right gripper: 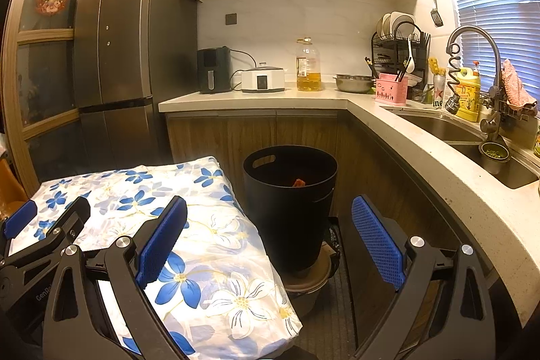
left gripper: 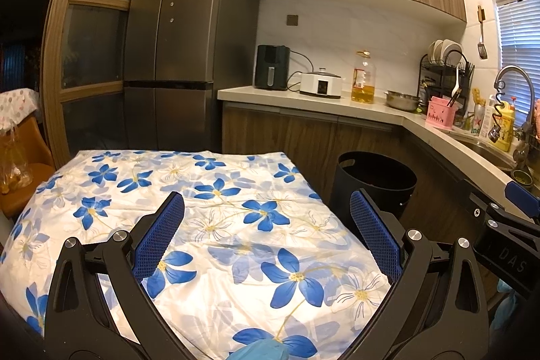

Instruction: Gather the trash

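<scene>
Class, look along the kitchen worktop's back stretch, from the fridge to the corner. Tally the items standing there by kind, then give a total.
Black air fryer: 1
White electric cooker: 1
Clear plastic bottle of yellow oil: 1
Steel mixing bowl: 1
Total: 4

Orange scrap (right gripper: 298, 183) inside black bin (right gripper: 290, 211), mostly hidden.
</scene>
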The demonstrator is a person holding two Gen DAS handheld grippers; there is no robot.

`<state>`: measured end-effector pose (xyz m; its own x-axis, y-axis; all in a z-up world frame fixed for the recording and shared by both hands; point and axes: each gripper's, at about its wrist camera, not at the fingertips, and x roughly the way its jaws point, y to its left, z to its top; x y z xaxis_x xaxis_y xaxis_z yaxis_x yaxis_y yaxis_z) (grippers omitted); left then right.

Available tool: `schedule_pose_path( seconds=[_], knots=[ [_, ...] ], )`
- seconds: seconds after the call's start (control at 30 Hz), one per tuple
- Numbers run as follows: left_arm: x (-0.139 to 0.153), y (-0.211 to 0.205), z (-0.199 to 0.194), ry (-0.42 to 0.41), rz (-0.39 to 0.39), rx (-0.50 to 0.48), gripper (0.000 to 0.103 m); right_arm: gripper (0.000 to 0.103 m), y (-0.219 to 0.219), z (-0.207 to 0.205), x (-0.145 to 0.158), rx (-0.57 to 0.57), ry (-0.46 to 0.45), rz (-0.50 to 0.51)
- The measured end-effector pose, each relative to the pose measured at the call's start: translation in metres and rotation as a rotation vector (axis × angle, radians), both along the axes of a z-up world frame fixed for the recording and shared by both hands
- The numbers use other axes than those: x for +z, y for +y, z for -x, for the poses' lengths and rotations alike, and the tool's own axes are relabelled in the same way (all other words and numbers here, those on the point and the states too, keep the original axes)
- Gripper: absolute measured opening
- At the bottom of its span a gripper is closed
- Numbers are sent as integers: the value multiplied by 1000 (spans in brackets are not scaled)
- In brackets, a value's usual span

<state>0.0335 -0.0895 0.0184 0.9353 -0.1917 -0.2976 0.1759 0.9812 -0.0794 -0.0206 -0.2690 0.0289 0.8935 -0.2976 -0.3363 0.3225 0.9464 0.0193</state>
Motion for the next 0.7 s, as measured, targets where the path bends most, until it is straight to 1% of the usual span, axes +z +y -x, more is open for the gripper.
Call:
schedule_pose_path(
  seconds=[0.7],
  knots=[
    [4, 0, 1, -6, -1, 4, 97, 95, 0, -4, 1, 10, 1, -4]
  ],
)
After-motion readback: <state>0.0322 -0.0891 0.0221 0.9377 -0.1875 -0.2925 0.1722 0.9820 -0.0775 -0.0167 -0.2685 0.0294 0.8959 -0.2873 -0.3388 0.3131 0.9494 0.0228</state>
